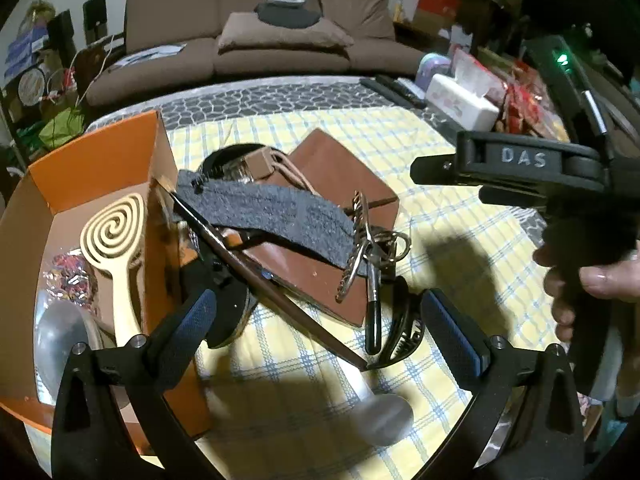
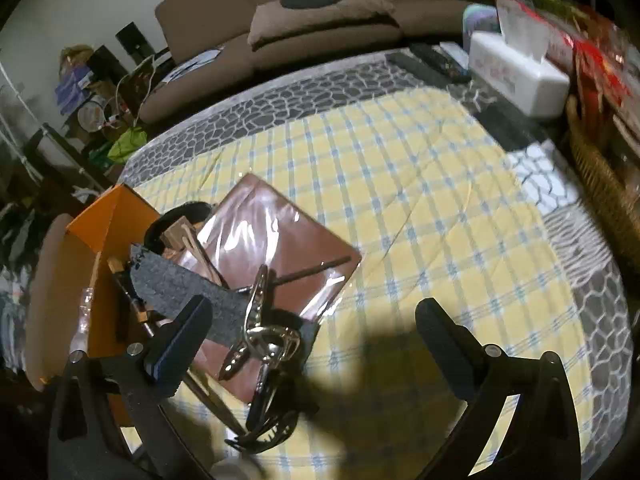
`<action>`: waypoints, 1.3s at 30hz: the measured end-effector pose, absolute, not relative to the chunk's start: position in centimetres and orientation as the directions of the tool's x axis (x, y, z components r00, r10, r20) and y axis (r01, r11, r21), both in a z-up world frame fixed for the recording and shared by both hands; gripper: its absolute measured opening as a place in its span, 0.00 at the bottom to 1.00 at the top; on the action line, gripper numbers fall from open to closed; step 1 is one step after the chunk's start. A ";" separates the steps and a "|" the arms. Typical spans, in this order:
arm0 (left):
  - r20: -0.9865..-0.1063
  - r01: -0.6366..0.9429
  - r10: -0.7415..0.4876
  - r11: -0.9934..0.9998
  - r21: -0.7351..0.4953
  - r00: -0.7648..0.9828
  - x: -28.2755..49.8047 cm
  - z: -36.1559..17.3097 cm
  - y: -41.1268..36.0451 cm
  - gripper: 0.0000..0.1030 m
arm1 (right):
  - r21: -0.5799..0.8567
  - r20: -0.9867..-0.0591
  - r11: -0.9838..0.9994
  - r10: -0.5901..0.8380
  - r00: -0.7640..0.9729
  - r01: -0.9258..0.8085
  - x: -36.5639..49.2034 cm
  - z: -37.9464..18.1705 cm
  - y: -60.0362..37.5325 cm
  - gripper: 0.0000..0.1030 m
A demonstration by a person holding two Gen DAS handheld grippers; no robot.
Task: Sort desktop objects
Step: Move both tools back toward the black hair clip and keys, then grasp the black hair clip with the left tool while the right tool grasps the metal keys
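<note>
A brown notebook lies on the yellow checked cloth. A grey felt strip is draped over it, and a metal key clip rests on its near corner. A black pen, a black claw clip, a long brown stick and a blurred metal spoon lie in front. My left gripper is open above the stick and pen. My right gripper is open over the key clip, holding nothing.
An orange box at the left holds a cream spiral paddle and foil-wrapped bits. A tissue box, remotes and a wicker basket line the right edge. A brown sofa stands behind.
</note>
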State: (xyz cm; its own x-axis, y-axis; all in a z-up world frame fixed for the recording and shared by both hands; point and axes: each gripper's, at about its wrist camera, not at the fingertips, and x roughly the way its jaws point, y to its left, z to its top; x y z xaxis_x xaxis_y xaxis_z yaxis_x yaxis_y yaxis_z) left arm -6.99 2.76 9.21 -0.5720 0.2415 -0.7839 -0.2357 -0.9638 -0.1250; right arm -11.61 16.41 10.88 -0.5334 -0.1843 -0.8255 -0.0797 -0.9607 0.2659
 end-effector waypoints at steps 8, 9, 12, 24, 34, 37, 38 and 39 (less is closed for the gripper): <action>-0.801 -0.287 0.246 -0.953 -0.098 -0.545 -6.8 8.0 4.5 0.93 | 0.301 -0.853 -0.952 -0.244 -0.462 -0.054 -11.9 9.2 14.9 0.94; -0.802 -0.313 0.249 -0.946 -0.082 -0.543 -6.6 7.9 5.0 0.93 | 0.302 -0.855 -0.952 -0.249 -0.455 -0.046 -11.9 9.1 14.5 0.92; -0.816 -0.381 0.252 -0.924 -0.042 -0.521 -5.9 7.4 6.5 0.93 | 0.313 -0.860 -0.949 -0.274 -0.430 -0.022 -12.2 8.5 13.6 0.85; -0.844 -0.451 0.224 -0.892 0.023 -0.487 -5.5 5.4 7.9 0.93 | 0.303 -0.896 -0.953 -0.285 -0.340 0.003 -12.9 5.3 11.9 0.55; -0.848 -0.479 0.210 -0.876 0.057 -0.486 -5.4 4.3 9.5 0.93 | 0.343 -0.863 -0.939 -0.317 -0.395 0.004 -12.2 6.6 13.3 0.48; -0.847 -0.478 0.215 -0.877 0.051 -0.486 -5.7 4.2 9.8 0.93 | 0.372 -0.846 -0.928 -0.331 -0.418 -0.018 -12.1 7.3 14.5 0.48; -0.848 -0.476 0.216 -0.878 0.048 -0.484 -5.8 4.1 9.9 0.89 | 0.382 -0.841 -0.924 -0.338 -0.423 -0.023 -12.2 7.5 14.7 0.48; -0.850 -0.476 0.218 -0.879 0.043 -0.479 -5.9 4.1 9.9 0.86 | 0.393 -0.836 -0.919 -0.345 -0.427 -0.026 -12.3 7.6 15.0 0.48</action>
State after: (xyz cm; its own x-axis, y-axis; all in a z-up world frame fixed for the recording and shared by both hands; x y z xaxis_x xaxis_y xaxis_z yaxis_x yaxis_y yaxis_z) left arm -5.87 9.93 4.07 -0.4791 0.2177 -0.8504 -0.4757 -0.8785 0.0431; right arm -12.26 15.01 7.60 -0.4270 -0.3448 -0.8359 -0.0265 -0.9193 0.3927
